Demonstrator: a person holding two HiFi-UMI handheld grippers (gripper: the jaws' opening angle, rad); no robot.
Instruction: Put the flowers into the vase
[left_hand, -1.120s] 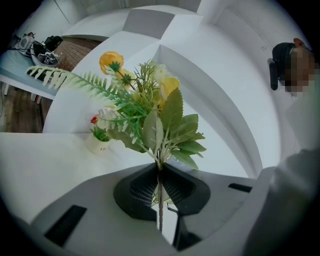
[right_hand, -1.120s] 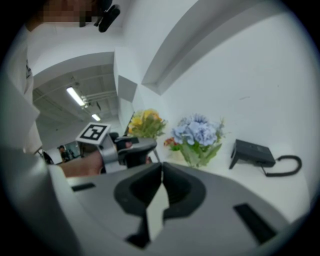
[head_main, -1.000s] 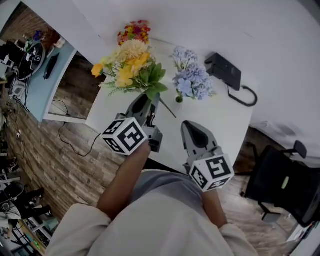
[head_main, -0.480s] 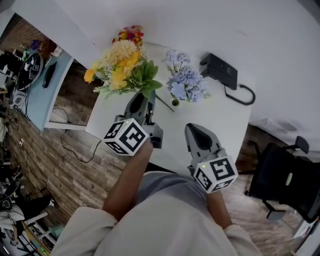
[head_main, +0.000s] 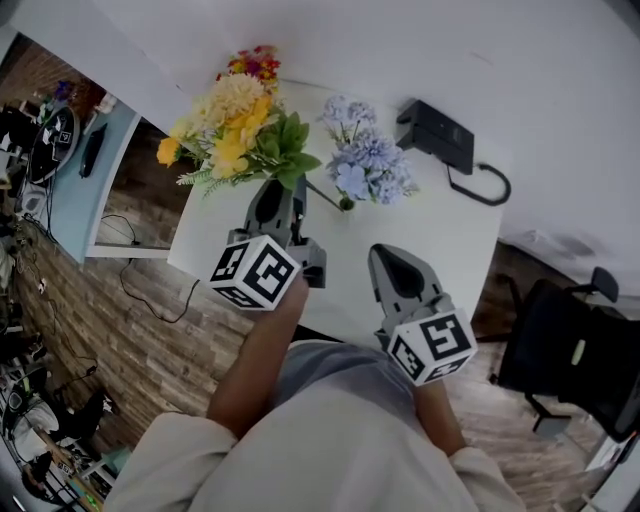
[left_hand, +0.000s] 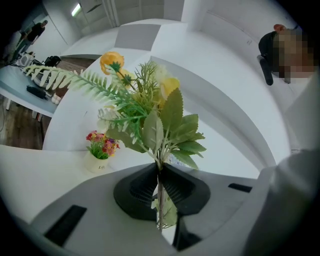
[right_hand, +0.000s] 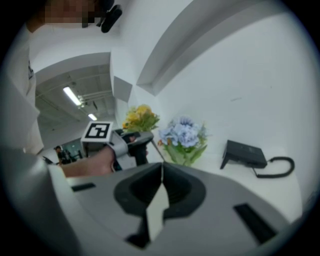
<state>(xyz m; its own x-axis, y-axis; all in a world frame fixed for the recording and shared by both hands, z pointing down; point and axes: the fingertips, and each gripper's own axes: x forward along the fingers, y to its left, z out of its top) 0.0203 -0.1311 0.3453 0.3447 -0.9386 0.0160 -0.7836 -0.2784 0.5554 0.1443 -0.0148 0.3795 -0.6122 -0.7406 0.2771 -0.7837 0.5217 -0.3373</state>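
Left gripper (left_hand: 159, 169) pinches the bouquet (head_main: 238, 135) low on its thin stem, over the table (head_main: 440, 235), beside the blue flowers (head_main: 362, 165). Looks light, floppy, top-heavy. Right gripper (right_hand: 161, 170) closed, empty.

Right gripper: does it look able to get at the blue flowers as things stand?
Probably yes. Only bare table lies between the shut, empty right gripper and the blue flowers; the left gripper, holding the yellow bouquet, sits aside.
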